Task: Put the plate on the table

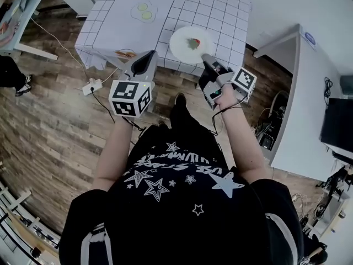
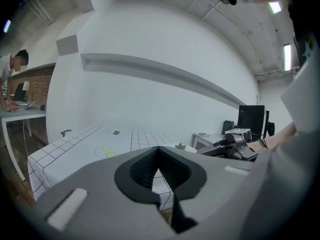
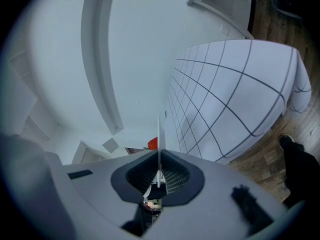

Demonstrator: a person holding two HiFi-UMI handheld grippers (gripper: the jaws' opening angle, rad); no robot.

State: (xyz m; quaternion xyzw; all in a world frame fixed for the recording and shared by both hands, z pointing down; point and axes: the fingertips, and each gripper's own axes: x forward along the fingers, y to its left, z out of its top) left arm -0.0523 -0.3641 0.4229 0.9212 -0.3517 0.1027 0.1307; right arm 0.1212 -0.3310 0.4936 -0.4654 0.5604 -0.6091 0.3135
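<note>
A wood-plank floor (image 1: 55,120) is spreading under the table (image 1: 220,4), which is wearing a white grid cloth. A white desk (image 1: 309,93) is standing at the right, and strip lights (image 2: 286,56) are glowing above plain white walls (image 2: 150,34).

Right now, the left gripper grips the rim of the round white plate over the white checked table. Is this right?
No: the right gripper grips the rim of the round white plate over the white checked table. The right gripper view shows the rim between its jaws.
</note>
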